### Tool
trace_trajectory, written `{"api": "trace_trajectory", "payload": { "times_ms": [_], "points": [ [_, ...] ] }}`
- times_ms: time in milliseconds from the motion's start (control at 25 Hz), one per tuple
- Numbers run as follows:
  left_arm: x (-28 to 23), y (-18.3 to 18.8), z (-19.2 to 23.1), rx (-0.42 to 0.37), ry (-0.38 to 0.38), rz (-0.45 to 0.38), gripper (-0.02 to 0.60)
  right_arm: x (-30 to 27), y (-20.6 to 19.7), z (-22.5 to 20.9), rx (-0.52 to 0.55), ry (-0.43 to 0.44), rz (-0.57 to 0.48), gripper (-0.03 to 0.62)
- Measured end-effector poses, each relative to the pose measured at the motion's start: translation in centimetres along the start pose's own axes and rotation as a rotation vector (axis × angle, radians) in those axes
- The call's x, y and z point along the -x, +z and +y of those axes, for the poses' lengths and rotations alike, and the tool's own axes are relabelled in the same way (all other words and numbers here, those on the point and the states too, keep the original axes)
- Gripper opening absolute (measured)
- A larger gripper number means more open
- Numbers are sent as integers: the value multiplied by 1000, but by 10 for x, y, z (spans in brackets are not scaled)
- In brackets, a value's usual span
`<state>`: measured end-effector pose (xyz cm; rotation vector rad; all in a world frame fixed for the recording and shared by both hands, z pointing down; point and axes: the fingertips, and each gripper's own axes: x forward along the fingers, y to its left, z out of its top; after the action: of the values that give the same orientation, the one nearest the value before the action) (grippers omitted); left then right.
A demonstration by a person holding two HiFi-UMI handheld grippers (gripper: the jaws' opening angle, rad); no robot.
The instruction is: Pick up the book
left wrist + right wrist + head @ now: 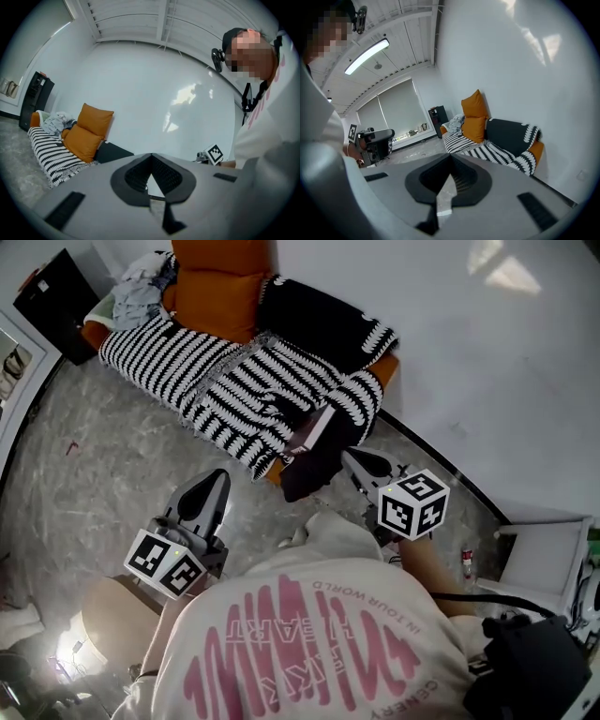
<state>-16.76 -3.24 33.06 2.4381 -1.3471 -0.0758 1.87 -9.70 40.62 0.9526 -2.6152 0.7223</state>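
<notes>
The book (313,431), dark with a pink edge, lies on the black-and-white striped blanket (234,381) at the near end of the orange sofa (386,367). My right gripper (349,458) is shut and empty, its tip just right of and below the book, apart from it. My left gripper (217,480) hangs over the grey floor in front of the sofa, well left of the book, jaws together with nothing in them. The left gripper (151,155) shows closed tips in its own view. In the right gripper view the right gripper (450,155) also has its tips together, and the book is not visible.
Orange cushions (221,282) and a heap of clothes (139,292) fill the sofa's far end. A black cloth (309,474) hangs below the book. A black cabinet (52,294) stands at the far left, with a white rack (548,549) and a small bottle (466,562) by the wall on the right.
</notes>
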Motion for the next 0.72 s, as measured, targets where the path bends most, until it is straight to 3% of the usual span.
{"api": "trace_trajectory", "payload": {
  "times_ms": [200,400,720],
  "points": [
    [6,-2,7,25,66,-8,6,-13,9,-2,17,49,28,8],
    [2,-1,25,61,169,-23,6,-42,31,-16,-34,129,29,8],
    [-32,-8,30,133,299,-50,6,-79,38,-49,5,232,180,8]
  ]
}}
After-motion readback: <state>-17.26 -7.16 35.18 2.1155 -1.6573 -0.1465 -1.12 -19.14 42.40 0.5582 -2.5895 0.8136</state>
